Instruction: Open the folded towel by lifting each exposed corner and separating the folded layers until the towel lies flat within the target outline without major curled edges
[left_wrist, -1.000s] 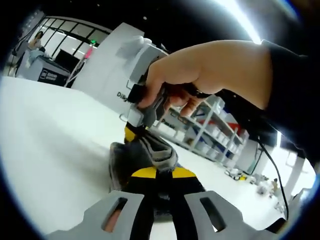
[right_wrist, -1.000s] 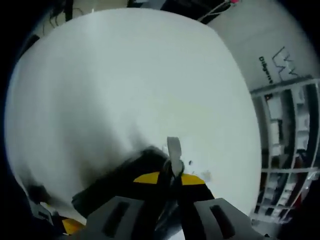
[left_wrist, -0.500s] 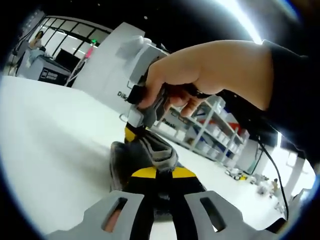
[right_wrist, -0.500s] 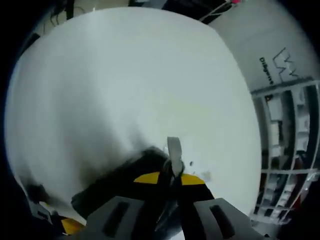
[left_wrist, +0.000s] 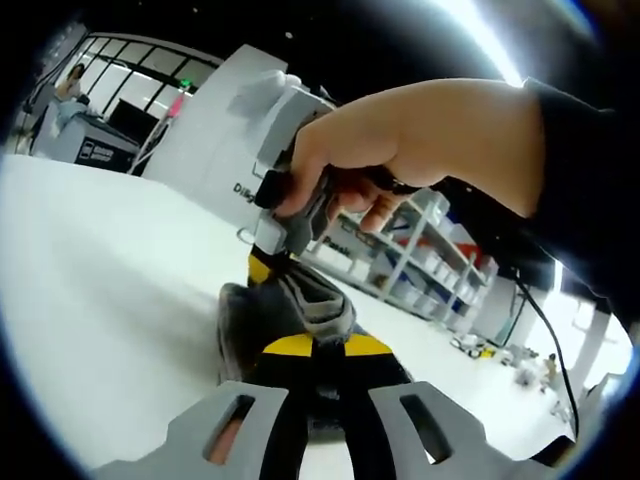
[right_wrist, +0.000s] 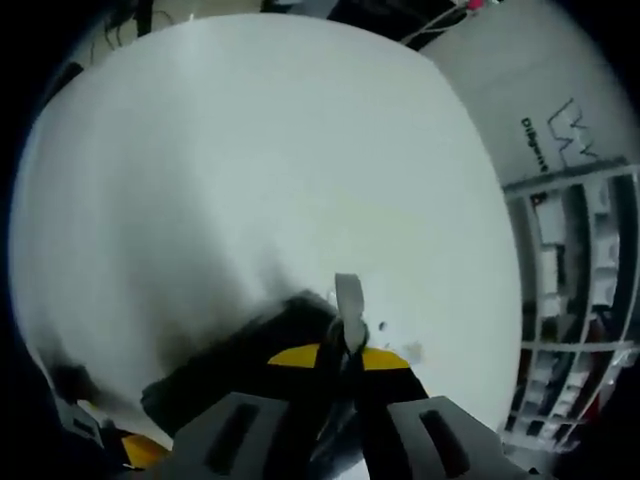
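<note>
In the left gripper view, our left tongs (left_wrist: 315, 350) rise from the bottom edge, their yellow-and-black jaws closed together on a fold of the grey towel (left_wrist: 290, 310). The towel is bunched into a small dark heap on the white table (left_wrist: 110, 290), just beyond the jaw tips. Right above it, a hand (left_wrist: 420, 140) grips the handle of the right tongs (left_wrist: 272, 262), which point down into the far side of the same heap and touch the cloth. A dark sleeve (left_wrist: 585, 190) covers the wrist at the right. White shelving (left_wrist: 420, 265) stands in the far background.

In the right gripper view, our right tongs (right_wrist: 342, 352) are also clamped shut, with a pale strip of the towel (right_wrist: 349, 305) standing up between the jaw tips. The rest of the towel lies dark and crumpled to the left of the jaws, on the white table (right_wrist: 260, 160).
</note>
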